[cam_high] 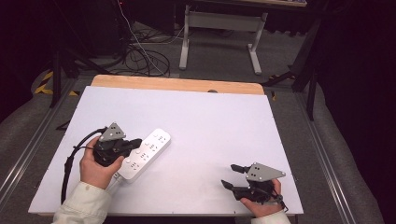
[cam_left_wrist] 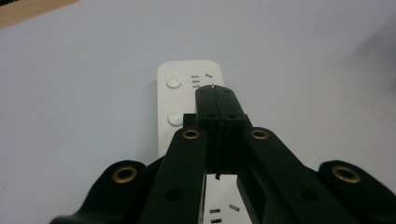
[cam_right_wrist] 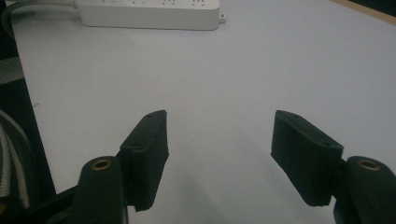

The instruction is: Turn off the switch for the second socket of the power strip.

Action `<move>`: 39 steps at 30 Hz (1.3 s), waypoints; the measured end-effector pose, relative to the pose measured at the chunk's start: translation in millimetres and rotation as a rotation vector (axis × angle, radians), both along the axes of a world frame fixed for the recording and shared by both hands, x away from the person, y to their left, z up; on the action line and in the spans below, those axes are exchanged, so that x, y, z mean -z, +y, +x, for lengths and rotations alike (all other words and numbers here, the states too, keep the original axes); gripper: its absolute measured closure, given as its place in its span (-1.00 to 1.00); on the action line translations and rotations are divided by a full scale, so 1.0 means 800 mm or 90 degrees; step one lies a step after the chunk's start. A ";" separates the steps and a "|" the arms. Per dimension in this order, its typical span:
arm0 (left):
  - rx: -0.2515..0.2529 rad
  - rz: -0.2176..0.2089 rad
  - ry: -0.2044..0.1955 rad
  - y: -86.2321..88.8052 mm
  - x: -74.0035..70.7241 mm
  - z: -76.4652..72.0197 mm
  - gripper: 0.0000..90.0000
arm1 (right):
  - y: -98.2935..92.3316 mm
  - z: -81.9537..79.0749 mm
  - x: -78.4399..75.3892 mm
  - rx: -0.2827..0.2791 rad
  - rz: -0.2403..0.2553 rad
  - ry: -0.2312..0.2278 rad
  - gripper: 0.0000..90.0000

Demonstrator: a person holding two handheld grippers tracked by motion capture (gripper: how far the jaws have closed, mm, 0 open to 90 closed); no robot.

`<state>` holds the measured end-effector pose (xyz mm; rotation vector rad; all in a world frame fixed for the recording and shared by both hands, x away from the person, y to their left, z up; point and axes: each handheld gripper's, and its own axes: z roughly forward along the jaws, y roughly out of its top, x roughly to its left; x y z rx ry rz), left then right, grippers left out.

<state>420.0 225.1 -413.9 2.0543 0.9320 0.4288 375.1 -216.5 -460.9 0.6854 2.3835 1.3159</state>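
A white power strip (cam_high: 144, 155) lies slanted on the white table (cam_high: 210, 121), toward its left near part; the left tongs (cam_high: 136, 142) hover above the middle of the strip, with the jaws clenched together and holding nothing, their tips over the strip's sockets and beside its round buttons (cam_left_wrist: 173, 83). The right tongs (cam_high: 232, 175) are well apart from the strip, to its right near the table's front edge; their jaws stand wide open and empty above bare table.

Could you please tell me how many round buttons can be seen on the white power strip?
2 show clearly in the left gripper view: one button near the far end of the power strip, another just nearer, beside the shut left gripper. More may be hidden under its jaws.
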 end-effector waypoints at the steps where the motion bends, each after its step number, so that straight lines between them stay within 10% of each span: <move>1: -0.004 0.002 0.007 0.000 0.002 0.002 1.00 | 0.000 0.000 0.000 -0.001 0.001 0.000 -0.18; 8: -0.022 0.061 0.025 -0.002 0.014 0.014 1.00 | 0.000 0.000 0.001 -0.002 0.002 0.003 -0.18; 24: -0.016 0.115 0.096 -0.012 0.032 0.026 1.00 | 0.000 0.000 0.001 -0.003 0.001 0.004 -0.18; 39: -0.027 0.134 0.109 -0.014 0.040 0.032 1.00 | 0.001 0.001 0.002 -0.006 -0.004 0.004 -0.18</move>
